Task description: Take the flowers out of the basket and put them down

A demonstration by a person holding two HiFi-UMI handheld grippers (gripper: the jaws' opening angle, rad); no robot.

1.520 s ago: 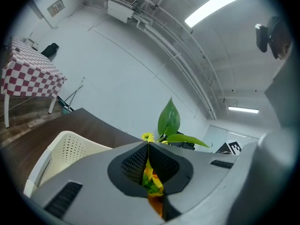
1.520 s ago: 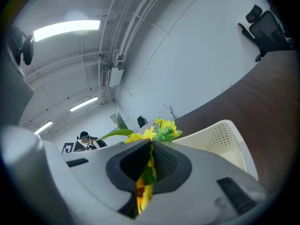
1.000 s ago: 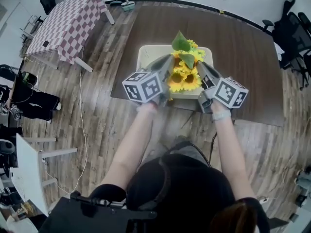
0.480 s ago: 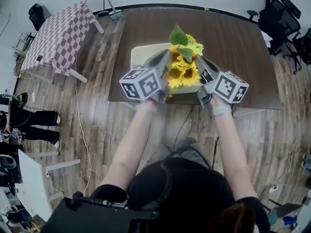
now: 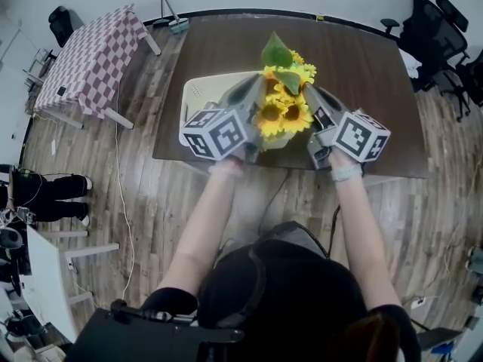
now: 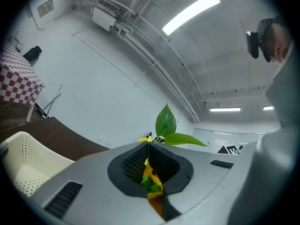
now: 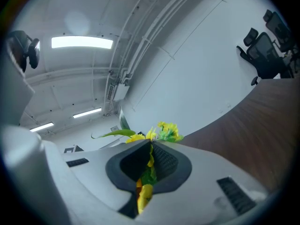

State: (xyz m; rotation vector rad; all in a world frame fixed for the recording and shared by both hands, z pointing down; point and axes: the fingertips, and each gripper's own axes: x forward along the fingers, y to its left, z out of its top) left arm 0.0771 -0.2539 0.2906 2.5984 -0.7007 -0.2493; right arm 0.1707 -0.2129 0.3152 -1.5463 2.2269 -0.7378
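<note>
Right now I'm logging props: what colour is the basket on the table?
Cream white; the basket shows best in the head view.

Yellow sunflower bunch [image 5: 283, 111], green leaves, upright, just right of cream perforated basket [image 5: 198, 94]

Basket [image 6: 23, 158] is looking like cream perforated plastic, table [image 5: 362, 59] is showing matt dark wood, floor [image 5: 151, 194] is looking like worn planks. Left gripper [image 6: 149, 149] is wearing smooth matt grey plastic with rough black meshy pads [image 6: 135, 164]; flowers [image 5: 281, 115] are showing glossy leaves.
</note>
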